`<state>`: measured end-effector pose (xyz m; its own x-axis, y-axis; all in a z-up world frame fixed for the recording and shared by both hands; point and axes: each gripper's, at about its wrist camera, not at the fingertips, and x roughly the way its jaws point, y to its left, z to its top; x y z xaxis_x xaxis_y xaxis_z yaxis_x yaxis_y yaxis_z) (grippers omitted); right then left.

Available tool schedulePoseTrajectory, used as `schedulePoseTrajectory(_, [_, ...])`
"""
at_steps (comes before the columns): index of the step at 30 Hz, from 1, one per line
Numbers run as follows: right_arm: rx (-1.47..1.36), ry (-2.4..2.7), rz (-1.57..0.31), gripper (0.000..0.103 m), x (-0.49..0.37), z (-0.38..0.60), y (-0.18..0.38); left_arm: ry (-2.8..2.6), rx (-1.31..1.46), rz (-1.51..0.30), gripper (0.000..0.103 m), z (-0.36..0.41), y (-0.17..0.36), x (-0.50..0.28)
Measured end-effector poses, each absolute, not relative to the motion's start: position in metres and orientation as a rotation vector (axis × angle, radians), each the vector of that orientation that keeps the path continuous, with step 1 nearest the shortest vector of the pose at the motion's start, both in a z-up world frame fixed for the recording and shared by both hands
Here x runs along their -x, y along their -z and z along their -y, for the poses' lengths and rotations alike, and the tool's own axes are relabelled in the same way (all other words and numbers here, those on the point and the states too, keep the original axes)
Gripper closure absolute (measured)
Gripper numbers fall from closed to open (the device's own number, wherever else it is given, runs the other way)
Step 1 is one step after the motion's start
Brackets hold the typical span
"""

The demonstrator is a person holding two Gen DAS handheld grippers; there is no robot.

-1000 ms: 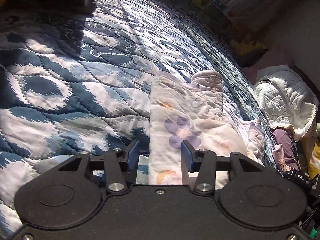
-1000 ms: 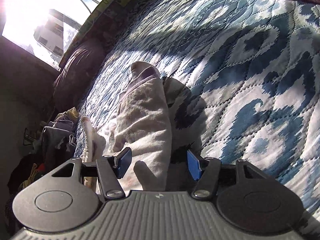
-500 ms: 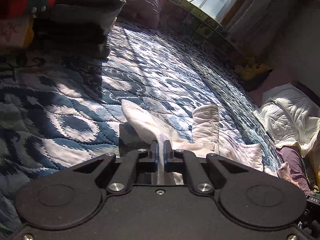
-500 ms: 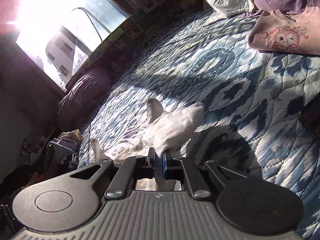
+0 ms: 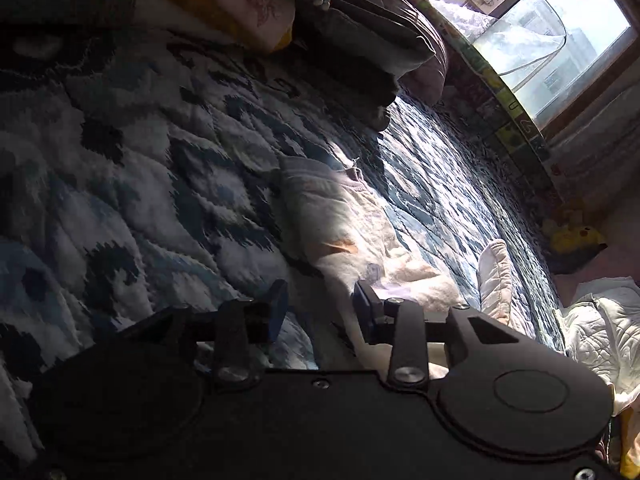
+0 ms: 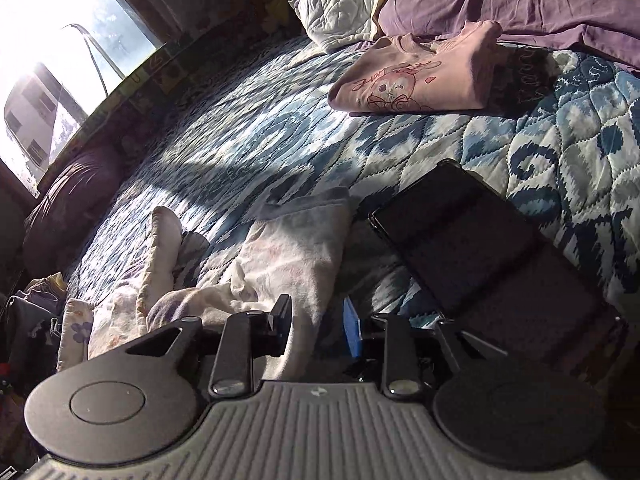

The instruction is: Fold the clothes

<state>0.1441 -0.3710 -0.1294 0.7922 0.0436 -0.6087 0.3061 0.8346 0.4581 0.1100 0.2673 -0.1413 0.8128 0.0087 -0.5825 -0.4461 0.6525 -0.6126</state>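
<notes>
A pale floral garment [image 5: 344,220] lies on the blue-and-white quilt [image 5: 140,184], its folded edge running away from me. My left gripper [image 5: 320,308] hovers just over its near end, open, with cloth under the gap but nothing pinched. In the right wrist view the same garment [image 6: 296,248] lies rumpled, one sleeve [image 6: 160,240] sticking out to the left. Above its near edge my right gripper [image 6: 318,320] stands open, and its fingers hold nothing.
A black phone-like slab [image 6: 480,256] lies on the quilt [image 6: 560,152] right beside the garment. A folded pink shirt [image 6: 412,76] with a cartoon print, purple cloth [image 6: 520,8] and a white quilted blanket [image 6: 332,8] lie beyond. Stacked dark clothes [image 5: 360,48] sit near the window.
Half a second ago both grippers were shut on the garment. Both have now opened and let it go, and it lies further over on the quilt next to the black slab.
</notes>
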Motion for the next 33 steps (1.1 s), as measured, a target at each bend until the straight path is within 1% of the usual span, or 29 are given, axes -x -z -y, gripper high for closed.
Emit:
schedulePoseTrajectory(5, [-0.37,0.05,-0.538,0.072,-0.14,0.332,0.102,-0.317,0.838,-0.562,0.061,-0.285,0.138,-0.13])
schedulePoseTrajectory(7, [-0.276,-0.047,-0.534,0.072,-0.143,0.305,0.099,-0.331,0.854,-0.569,0.061,-0.294,0.143,-0.144])
schedulePoseTrajectory(8, [-0.232,-0.095,-0.533,0.072,-0.145,0.291,0.098,-0.33,0.86,-0.569,0.065,-0.298,0.145,-0.15])
schedulePoseTrajectory(9, [-0.205,-0.141,-0.542,0.072,-0.148,0.278,0.1,-0.324,0.838,-0.574,0.071,-0.299,0.144,-0.156])
schedulePoseTrajectory(10, [-0.198,-0.188,-0.555,0.072,-0.151,0.268,0.103,-0.316,0.804,-0.59,0.1,-0.3,0.141,-0.161])
schedulePoseTrajectory(11, [-0.195,-0.217,-0.568,0.074,-0.153,0.259,0.106,-0.317,0.774,-0.57,0.1,-0.3,0.134,-0.159])
schedulePoseTrajectory(13, [-0.17,-0.228,-0.604,0.074,-0.158,0.245,0.114,-0.317,0.746,-0.432,0.1,-0.3,0.113,-0.139])
schedulePoseTrajectory(15, [-0.164,-0.204,-0.641,0.074,-0.163,0.239,0.125,-0.331,0.711,-0.34,0.098,-0.294,0.095,-0.109])
schedulePoseTrajectory(16, [-0.168,-0.197,-0.655,0.074,-0.165,0.239,0.13,-0.352,0.694,-0.332,0.092,-0.291,0.095,-0.102])
schedulePoseTrajectory(17, [-0.17,-0.187,-0.677,0.074,-0.167,0.239,0.136,-0.39,0.662,-0.352,0.085,-0.286,0.101,-0.098])
schedulePoseTrajectory(18, [-0.166,-0.181,-0.68,0.074,-0.168,0.239,0.138,-0.436,0.617,-0.417,0.075,-0.284,0.111,-0.1])
schedulePoseTrajectory(19, [-0.158,-0.184,-0.675,0.074,-0.167,0.239,0.137,-0.492,0.576,-0.521,0.06,-0.285,0.125,-0.106])
schedulePoseTrajectory(20, [-0.149,-0.186,-0.67,0.074,-0.165,0.239,0.137,-0.528,0.575,-0.55,0.065,-0.289,0.132,-0.104])
schedulePoseTrajectory(21, [-0.139,-0.188,-0.664,0.074,-0.164,0.239,0.136,-0.531,0.588,-0.524,0.067,-0.292,0.135,-0.096])
schedulePoseTrajectory(24, [-0.115,-0.188,-0.648,0.074,-0.16,0.243,0.131,-0.498,0.508,-0.465,0.067,-0.285,0.124,-0.084])
schedulePoseTrajectory(29, [-0.09,-0.185,-0.647,0.074,-0.161,0.246,0.136,-0.233,0.347,-0.44,0.066,-0.244,0.11,-0.114])
schedulePoseTrajectory(30, [-0.069,-0.156,-0.655,0.074,-0.162,0.246,0.138,-0.192,0.324,-0.465,0.064,-0.236,0.112,-0.123])
schedulePoseTrajectory(32, [-0.087,-0.114,-0.679,0.078,-0.165,0.255,0.145,-0.147,0.283,-0.618,0.042,-0.226,0.127,-0.15])
schedulePoseTrajectory(33, [-0.117,-0.101,-0.689,0.081,-0.166,0.262,0.148,-0.19,0.225,-0.704,0.043,-0.217,0.139,-0.162])
